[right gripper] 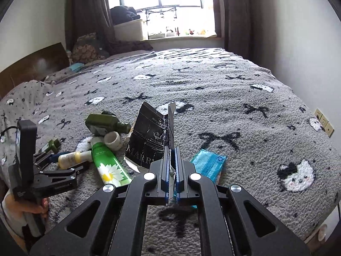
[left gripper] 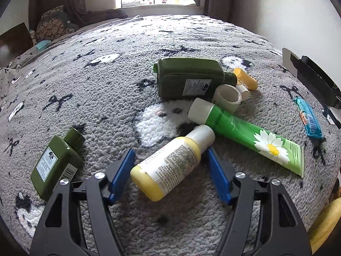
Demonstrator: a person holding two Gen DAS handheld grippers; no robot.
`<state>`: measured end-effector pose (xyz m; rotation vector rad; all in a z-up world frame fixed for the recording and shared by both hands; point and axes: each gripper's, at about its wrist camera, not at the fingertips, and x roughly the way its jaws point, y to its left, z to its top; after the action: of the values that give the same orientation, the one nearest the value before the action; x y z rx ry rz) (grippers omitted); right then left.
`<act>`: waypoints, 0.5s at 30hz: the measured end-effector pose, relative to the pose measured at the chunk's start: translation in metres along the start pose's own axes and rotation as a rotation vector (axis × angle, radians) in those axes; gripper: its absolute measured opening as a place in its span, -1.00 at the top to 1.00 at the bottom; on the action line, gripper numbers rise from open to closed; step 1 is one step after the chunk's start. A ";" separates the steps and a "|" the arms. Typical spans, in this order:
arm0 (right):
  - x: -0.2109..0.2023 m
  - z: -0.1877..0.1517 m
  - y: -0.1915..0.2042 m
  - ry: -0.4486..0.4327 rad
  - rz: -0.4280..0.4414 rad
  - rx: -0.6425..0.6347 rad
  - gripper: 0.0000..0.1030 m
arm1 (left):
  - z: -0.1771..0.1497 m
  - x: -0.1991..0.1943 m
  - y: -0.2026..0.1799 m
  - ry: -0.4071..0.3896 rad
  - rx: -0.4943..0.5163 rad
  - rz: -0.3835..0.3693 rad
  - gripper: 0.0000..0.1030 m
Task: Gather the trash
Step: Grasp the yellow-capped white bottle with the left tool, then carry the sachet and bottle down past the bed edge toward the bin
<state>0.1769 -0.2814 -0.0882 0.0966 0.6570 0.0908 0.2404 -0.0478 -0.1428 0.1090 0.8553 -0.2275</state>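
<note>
My left gripper (left gripper: pixel 170 155) is open, its blue pads on either side of a yellow bottle (left gripper: pixel 170 166) with a white cap that lies on the grey bed blanket (left gripper: pixel 106 85). My right gripper (right gripper: pixel 172 149) is shut on the edge of a torn black carton (right gripper: pixel 149 136), held upright above the blanket. A green daisy tube (left gripper: pixel 251 136), a large green bottle (left gripper: pixel 189 79), a small green bottle (left gripper: pixel 55 164), a tape roll (left gripper: pixel 227 97), a yellow tube (left gripper: pixel 245 77) and a blue wrapper (left gripper: pixel 309 119) lie around. The left gripper (right gripper: pixel 70 162) also shows in the right wrist view.
The blue packet (right gripper: pixel 208 164) lies just right of my right gripper. A wooden headboard (right gripper: pixel 32 68) and pillows (right gripper: pixel 87 49) stand at the left, a window (right gripper: pixel 162 6) at the far end, a wall (right gripper: pixel 298 32) at the right.
</note>
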 end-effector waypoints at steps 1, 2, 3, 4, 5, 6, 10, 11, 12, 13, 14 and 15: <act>-0.001 0.000 0.000 -0.001 -0.001 0.000 0.90 | 0.001 0.000 -0.001 0.004 0.006 0.004 -0.10; -0.003 -0.001 -0.001 -0.002 -0.001 -0.001 0.90 | 0.001 0.000 -0.003 0.008 0.012 0.008 0.00; -0.006 -0.001 -0.001 -0.004 0.001 -0.002 0.90 | 0.000 -0.001 -0.003 0.011 0.015 0.008 0.04; -0.007 -0.002 0.000 -0.006 0.003 -0.002 0.90 | -0.001 -0.002 -0.003 0.013 0.013 0.005 0.04; -0.009 -0.003 0.001 -0.007 0.007 -0.005 0.90 | -0.002 -0.003 -0.003 0.015 0.010 0.003 0.04; -0.011 -0.005 0.002 -0.008 0.011 -0.009 0.90 | -0.004 -0.005 -0.004 0.020 0.011 0.003 0.05; -0.015 -0.013 0.009 0.001 -0.008 -0.035 0.90 | -0.014 -0.017 -0.010 0.019 0.026 -0.002 0.05; -0.016 -0.015 0.010 0.005 -0.011 -0.038 0.90 | -0.016 -0.022 -0.011 0.016 0.022 -0.008 0.05; -0.018 -0.017 0.010 0.007 -0.014 -0.040 0.90 | -0.019 -0.027 -0.012 0.011 0.020 -0.010 0.05; -0.020 -0.020 0.011 0.010 -0.017 -0.042 0.90 | -0.022 -0.033 -0.014 0.004 0.018 -0.010 0.05; -0.022 -0.022 0.011 0.010 -0.019 -0.043 0.90 | -0.024 -0.039 -0.015 -0.004 0.018 -0.010 0.05; -0.026 -0.025 0.012 0.009 -0.022 -0.044 0.90 | -0.027 -0.047 -0.017 -0.015 0.019 -0.012 0.05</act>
<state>0.1408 -0.2712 -0.0908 0.0467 0.6645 0.0846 0.1871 -0.0519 -0.1247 0.1194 0.8396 -0.2475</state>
